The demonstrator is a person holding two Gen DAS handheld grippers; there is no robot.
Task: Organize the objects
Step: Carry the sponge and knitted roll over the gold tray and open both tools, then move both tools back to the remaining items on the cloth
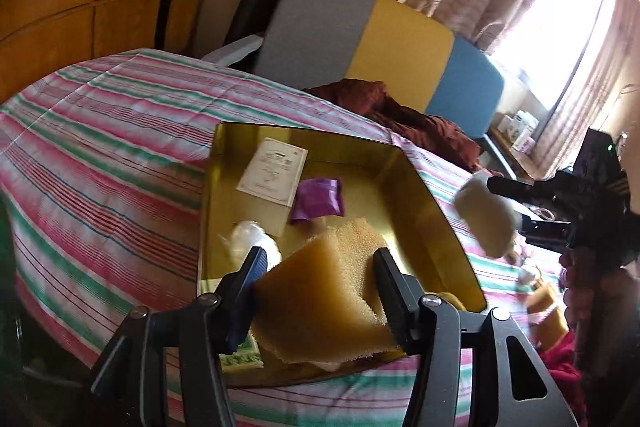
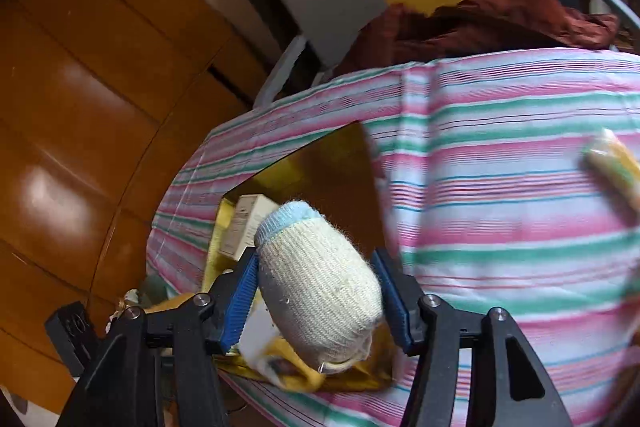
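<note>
My left gripper [image 1: 320, 255] is shut on a yellow sponge [image 1: 320, 299], folded between its pads, above the near end of an open gold tin [image 1: 432, 211]. The tin lies on a striped bedsheet [image 1: 100, 147] and holds a white leaflet [image 1: 272, 171], a purple packet [image 1: 320, 201] and a clear plastic bag [image 1: 250, 239]. My right gripper [image 2: 316, 255] is shut on a cream rolled sock [image 2: 320, 287] with a pale blue cuff, over the tin's [image 2: 340, 171] edge. In the left wrist view that right gripper [image 1: 506, 203] and its sock [image 1: 484, 219] hang just right of the tin.
More yellow sponge pieces [image 1: 548, 307] lie on the sheet to the right, and a blurred yellowish item [image 2: 612, 167] lies farther off. A maroon cloth [image 1: 420, 123] is bunched by the grey, yellow and blue headboard [image 1: 400, 43]. A wooden wardrobe [image 2: 80, 107] stands past the bed's edge.
</note>
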